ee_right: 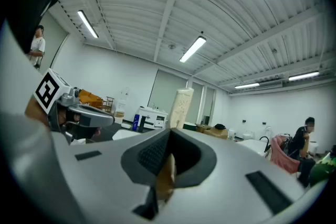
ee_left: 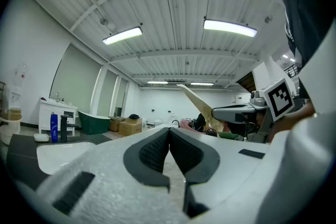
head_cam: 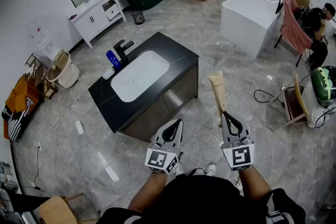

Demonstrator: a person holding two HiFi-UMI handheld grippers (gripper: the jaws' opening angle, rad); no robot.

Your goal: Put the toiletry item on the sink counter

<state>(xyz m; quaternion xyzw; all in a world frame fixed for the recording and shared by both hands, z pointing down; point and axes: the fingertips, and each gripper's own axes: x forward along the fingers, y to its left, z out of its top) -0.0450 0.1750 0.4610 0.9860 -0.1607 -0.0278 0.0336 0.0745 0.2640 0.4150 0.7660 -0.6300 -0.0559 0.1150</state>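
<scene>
Short of sink counter, right gripper pinching beige tube upright for carrying; left gripper idling, pressed together, empty.

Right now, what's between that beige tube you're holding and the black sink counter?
Only bare grey floor tiles, seen in the head view, separate the tube, clamped in the right gripper, from the sink counter.

tube base hidden in right gripper, bottle label unreadable
</scene>
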